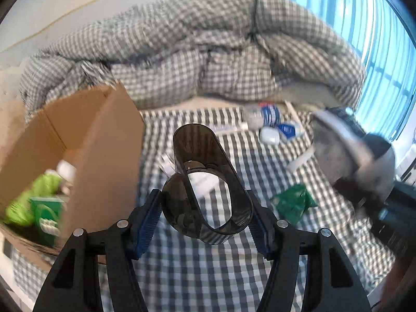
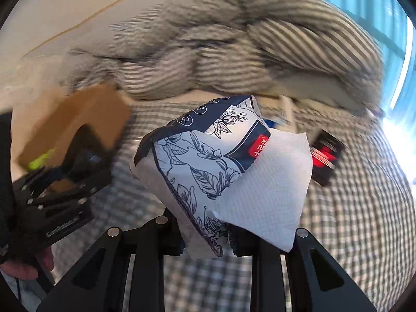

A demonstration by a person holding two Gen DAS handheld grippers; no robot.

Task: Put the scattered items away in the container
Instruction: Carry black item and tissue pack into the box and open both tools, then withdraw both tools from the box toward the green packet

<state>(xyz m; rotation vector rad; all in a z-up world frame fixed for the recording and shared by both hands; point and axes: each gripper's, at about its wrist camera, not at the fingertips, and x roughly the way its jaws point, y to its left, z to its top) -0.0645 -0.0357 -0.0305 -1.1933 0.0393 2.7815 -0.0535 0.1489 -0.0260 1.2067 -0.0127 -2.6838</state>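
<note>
Left claw (image 1: 206, 221) grips smoky cup (image 1: 208, 182) (mouth toward camera), long axis pointing away.

Setting is a bed (image 1: 208, 273) covered by a grey-and-white checked sheet (image 2: 364, 221), with a crumpled checked duvet (image 1: 197, 52) heaped along the far side. Behind the duvet is a plain off-white wall (image 1: 65, 2) with a thin gold-coloured line (image 2: 78, 26) running across it. Window (image 1: 364, 26) at upper right has vertical bars or slats, blue-tinted daylight coming through, and a blown-out bright patch at the right edge of the right wrist view; both views are motion-blurred.
</note>
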